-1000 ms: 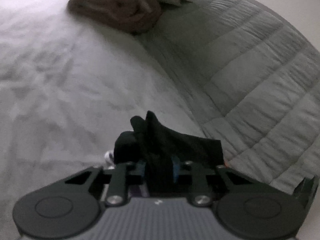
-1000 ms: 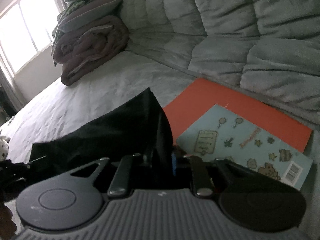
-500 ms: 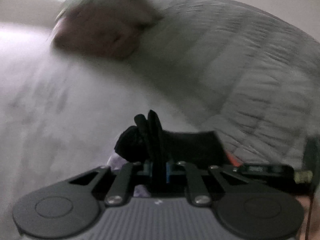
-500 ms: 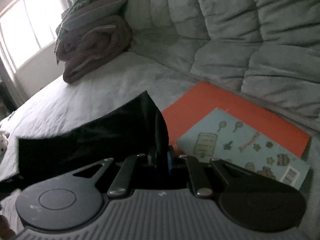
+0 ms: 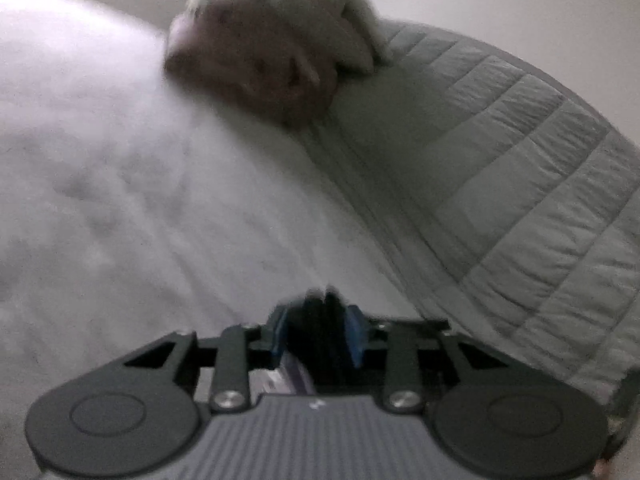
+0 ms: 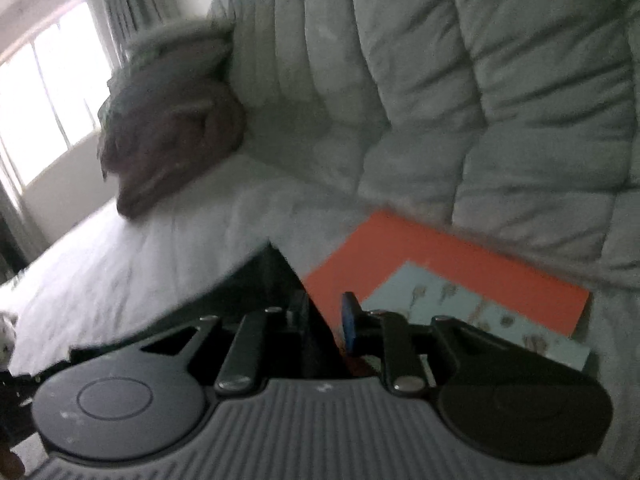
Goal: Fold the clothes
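Observation:
A black garment [image 6: 240, 300] lies on the white sheet [image 6: 140, 248], stretched between my two grippers. My right gripper [image 6: 324, 320] has its jaws opening: the cloth's corner leans on the left finger, and orange shows between it and the blue right pad [image 6: 349, 320]. In the blurred left wrist view, my left gripper [image 5: 318, 330] is also opening. A dark bunch of the garment [image 5: 320, 320] sits between its spread blue pads [image 5: 354, 332], barely rising above them.
A rolled brown blanket with pillows on top [image 6: 172, 120] [image 5: 256, 64] sits at the far end. The quilted grey backrest [image 6: 480, 100] [image 5: 500, 160] runs along the right. An orange folder [image 6: 440, 256] and a pale blue booklet [image 6: 480, 320] lie by it. A bright window [image 6: 48, 100] is at the left.
Both grippers' pads have spread apart from a tight pinch on the black cloth. The cloth peak above the left pads has dropped. The left view has swung upward and blurred.

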Demonstrator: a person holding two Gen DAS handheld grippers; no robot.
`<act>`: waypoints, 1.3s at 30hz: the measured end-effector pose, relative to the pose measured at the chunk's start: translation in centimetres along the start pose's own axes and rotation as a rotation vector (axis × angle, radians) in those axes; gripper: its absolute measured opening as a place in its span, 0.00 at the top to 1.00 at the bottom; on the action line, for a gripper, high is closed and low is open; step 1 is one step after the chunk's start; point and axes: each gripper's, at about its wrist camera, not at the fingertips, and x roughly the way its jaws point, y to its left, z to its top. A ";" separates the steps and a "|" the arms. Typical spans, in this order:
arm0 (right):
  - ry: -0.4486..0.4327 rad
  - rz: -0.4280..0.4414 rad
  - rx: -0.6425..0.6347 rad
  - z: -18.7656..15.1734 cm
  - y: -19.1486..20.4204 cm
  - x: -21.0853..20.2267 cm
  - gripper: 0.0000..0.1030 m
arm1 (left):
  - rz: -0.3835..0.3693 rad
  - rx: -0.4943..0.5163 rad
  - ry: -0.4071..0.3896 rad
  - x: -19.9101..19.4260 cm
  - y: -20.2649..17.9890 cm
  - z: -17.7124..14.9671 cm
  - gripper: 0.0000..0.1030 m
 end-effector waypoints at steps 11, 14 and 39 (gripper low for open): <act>0.003 0.069 -0.093 -0.7 3.3 2.6 0.79 | -0.112 0.329 0.047 2.0 -6.0 -0.7 0.73; -0.009 0.096 -0.081 -0.3 3.8 3.3 0.78 | -0.080 0.364 0.097 4.1 -6.1 -1.5 0.73; 0.060 0.060 -0.249 -2.3 6.0 4.4 0.73 | -0.093 0.154 0.050 3.3 -1.2 -1.5 0.85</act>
